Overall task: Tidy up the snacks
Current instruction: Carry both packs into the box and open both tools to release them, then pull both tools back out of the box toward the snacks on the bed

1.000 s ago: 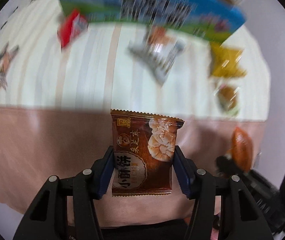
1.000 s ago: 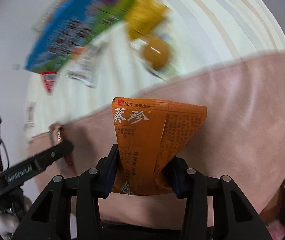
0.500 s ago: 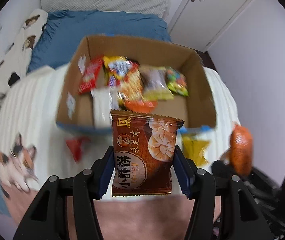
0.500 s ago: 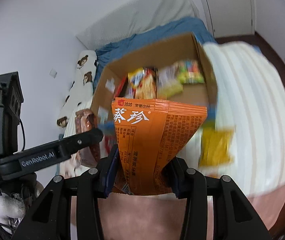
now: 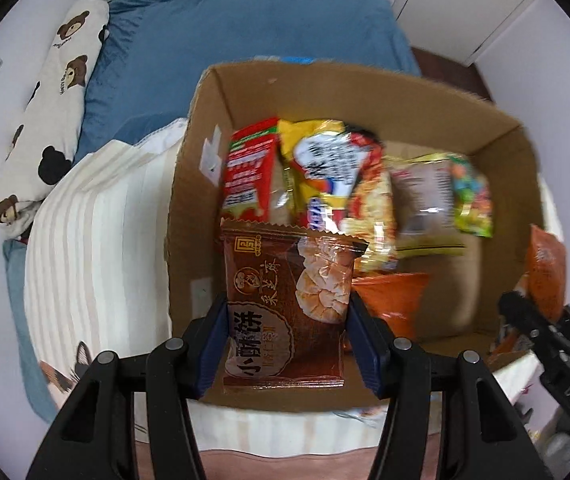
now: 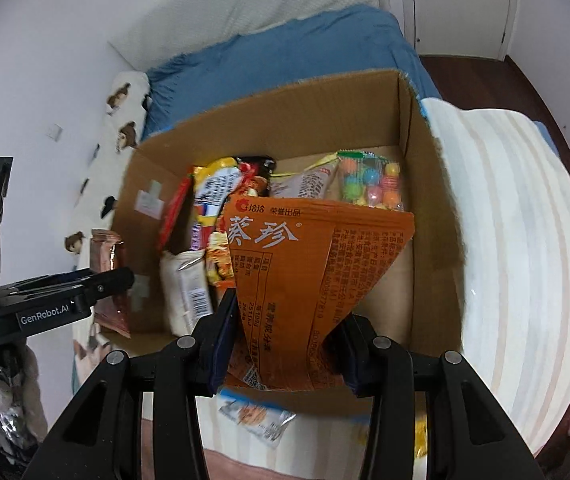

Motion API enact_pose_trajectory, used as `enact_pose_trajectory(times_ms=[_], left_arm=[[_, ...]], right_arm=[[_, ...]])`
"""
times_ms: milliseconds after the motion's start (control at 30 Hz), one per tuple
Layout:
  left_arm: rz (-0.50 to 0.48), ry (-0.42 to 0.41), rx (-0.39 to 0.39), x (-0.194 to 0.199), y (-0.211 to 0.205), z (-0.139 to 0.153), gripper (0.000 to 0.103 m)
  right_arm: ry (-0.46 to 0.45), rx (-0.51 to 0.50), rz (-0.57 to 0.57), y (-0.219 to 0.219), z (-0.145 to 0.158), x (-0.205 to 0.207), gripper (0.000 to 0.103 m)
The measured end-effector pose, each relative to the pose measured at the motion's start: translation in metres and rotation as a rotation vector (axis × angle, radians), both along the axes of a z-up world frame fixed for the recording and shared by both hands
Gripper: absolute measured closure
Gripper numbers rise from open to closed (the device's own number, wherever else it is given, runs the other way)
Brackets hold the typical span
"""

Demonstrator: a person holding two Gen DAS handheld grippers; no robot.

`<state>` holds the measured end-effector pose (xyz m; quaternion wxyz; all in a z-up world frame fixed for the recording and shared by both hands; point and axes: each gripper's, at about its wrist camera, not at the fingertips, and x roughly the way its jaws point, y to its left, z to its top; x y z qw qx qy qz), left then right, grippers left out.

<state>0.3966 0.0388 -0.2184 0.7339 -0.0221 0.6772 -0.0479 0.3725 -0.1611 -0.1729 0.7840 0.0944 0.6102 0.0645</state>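
My left gripper (image 5: 289, 336) is shut on a brown biscuit packet (image 5: 285, 304) and holds it over the near left part of an open cardboard box (image 5: 201, 128). My right gripper (image 6: 285, 340) is shut on an orange snack bag (image 6: 309, 272) and holds it over the near edge of the same box (image 6: 425, 184). The box holds several snack packets: a red one (image 5: 249, 168), a yellow and white one (image 5: 325, 160), a candy bag (image 6: 369, 184). The right gripper and its orange bag (image 5: 545, 272) show at the right of the left wrist view. The left gripper (image 6: 57, 296) shows at the left of the right wrist view.
The box stands on a cream striped blanket (image 6: 525, 216) on a bed with a blue cover (image 5: 245, 28). A bear-print pillow (image 5: 49, 100) lies at the left. A small snack packet (image 6: 257, 416) lies on the blanket in front of the box.
Both grippers have risen and moved forward with their packets, from low over the blanket to over the box. The box now fills both views.
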Motion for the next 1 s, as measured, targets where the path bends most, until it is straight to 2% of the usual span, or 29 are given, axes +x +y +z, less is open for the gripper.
enact_pose_trajectory(times_ms=[100,233,333,367,400,500,600,767,1000], left_arm=[[-0.004,0.030,0.039,0.006,0.002,-0.018,0.049],[-0.005,0.068,0.054,0.007,0.005,-0.036,0.049],[0.012,0.109,0.042,0.004,0.009,-0.046,0.049],[0.030,0.129,0.025,0.005,0.012,-0.050,0.043],[0.040,0.140,0.005,0.005,0.014,-0.053,0.030],[0.034,0.131,-0.004,0.003,0.015,-0.056,0.015],[0.029,0.121,-0.016,0.002,0.013,-0.056,0.013],[0.036,0.092,-0.047,-0.002,0.008,-0.048,0.013],[0.054,-0.021,-0.055,-0.022,0.003,-0.021,0.013]], right_arm=[[0.030,-0.014,0.012,0.003,-0.014,0.005,0.056],[0.065,-0.029,0.029,0.007,-0.033,0.008,0.056],[0.145,-0.018,0.015,0.005,-0.050,0.009,0.052],[0.174,-0.038,0.004,0.004,-0.056,0.009,0.036],[0.177,-0.051,0.000,0.003,-0.058,0.008,0.019],[0.181,-0.059,0.012,0.006,-0.060,0.007,0.016],[0.190,-0.068,0.029,0.012,-0.061,0.005,0.007],[0.183,-0.080,0.027,0.016,-0.056,0.003,0.006],[0.126,-0.096,0.005,0.013,-0.040,-0.004,0.006]])
